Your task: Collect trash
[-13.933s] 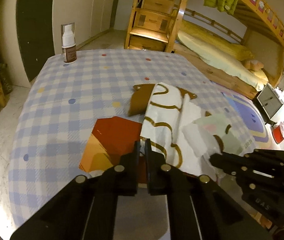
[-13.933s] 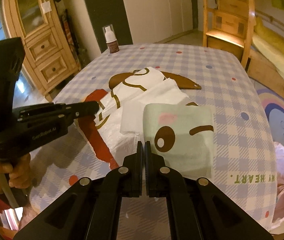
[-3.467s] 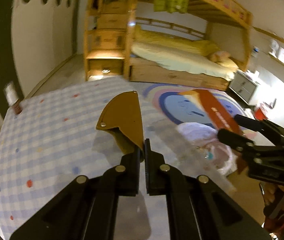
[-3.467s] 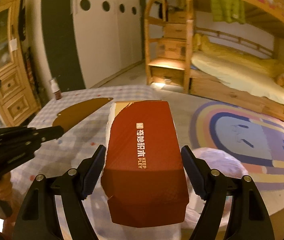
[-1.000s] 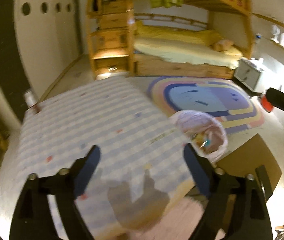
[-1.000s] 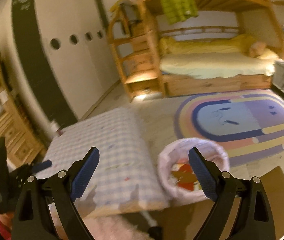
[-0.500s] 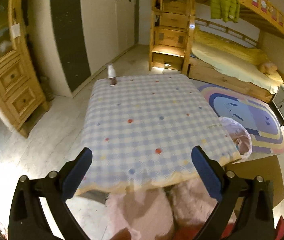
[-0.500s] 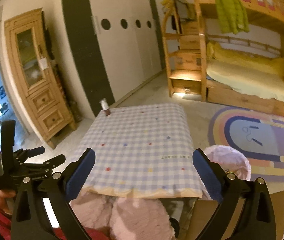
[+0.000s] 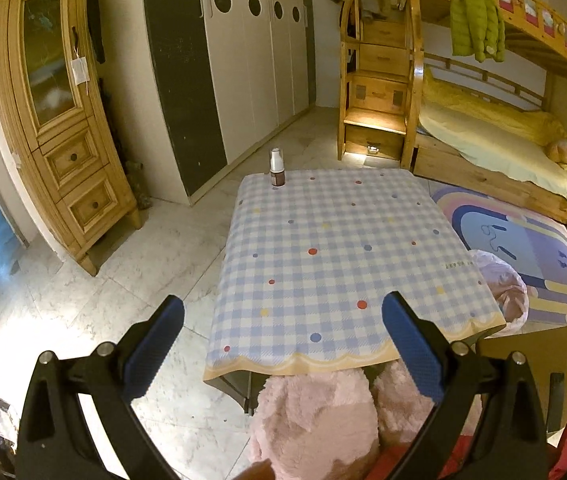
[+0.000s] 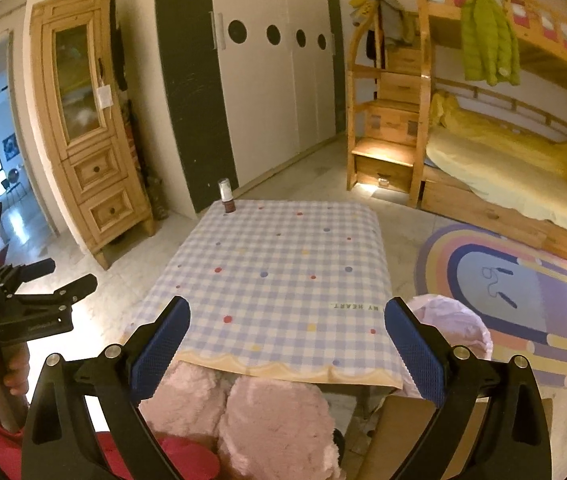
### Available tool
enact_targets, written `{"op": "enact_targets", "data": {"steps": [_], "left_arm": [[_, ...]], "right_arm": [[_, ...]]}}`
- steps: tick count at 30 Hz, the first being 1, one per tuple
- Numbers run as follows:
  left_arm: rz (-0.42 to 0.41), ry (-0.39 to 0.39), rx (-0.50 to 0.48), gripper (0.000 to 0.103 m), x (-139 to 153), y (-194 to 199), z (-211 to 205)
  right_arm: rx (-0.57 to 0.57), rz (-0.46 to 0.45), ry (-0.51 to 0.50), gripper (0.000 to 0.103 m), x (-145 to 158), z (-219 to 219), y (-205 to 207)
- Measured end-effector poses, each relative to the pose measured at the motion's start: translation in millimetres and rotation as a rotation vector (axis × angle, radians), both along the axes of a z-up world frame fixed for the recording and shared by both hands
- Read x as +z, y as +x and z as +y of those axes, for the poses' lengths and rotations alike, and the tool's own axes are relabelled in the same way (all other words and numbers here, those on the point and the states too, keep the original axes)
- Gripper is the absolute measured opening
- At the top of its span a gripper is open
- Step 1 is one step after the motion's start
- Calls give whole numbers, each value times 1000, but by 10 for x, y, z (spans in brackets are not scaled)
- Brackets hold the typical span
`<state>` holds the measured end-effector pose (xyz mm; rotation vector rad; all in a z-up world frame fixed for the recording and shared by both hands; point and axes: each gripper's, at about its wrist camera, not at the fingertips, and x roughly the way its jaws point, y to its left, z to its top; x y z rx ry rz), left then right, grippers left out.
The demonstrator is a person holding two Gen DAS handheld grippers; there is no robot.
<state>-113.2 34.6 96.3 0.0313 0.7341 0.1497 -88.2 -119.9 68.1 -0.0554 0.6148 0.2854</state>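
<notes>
My left gripper (image 9: 283, 320) hangs wide open with nothing between its blue pads, back from the near edge of the checked table (image 9: 331, 248). My right gripper (image 10: 285, 324) is just as wide open and empty, also short of the table's near edge. The left gripper (image 10: 69, 280) shows at the left of the right wrist view, held by a hand. A bin lined with a pink bag (image 10: 451, 328) stands on the floor by the table's right side, also seen as the pink bag (image 9: 505, 288). No wrappers lie on the tablecloth.
A small pump bottle (image 9: 276, 169) stands at the table's far left corner. Pink fluffy slippers (image 10: 275, 420) show under the near edge. A cardboard sheet (image 9: 531, 364) lies on the floor at right. A pine cabinet (image 9: 63, 120), a bunk bed (image 9: 495, 136) and a rainbow rug (image 10: 523, 292) surround the table.
Both grippers have pulled back and up from the bin and swung toward the table, so the whole tabletop now shows. Their jaws stayed wide open and empty.
</notes>
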Motion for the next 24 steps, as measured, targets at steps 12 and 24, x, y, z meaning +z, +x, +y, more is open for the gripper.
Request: {"op": "enact_targets", "data": {"steps": [12, 24], "left_arm": [[13, 0, -5, 96, -31, 32, -10], [17, 2, -2, 96, -34, 45, -17]], "right_arm": [[-4, 0, -7, 96, 6, -4, 7], [-7, 1, -9, 96, 1, -17, 27]]}}
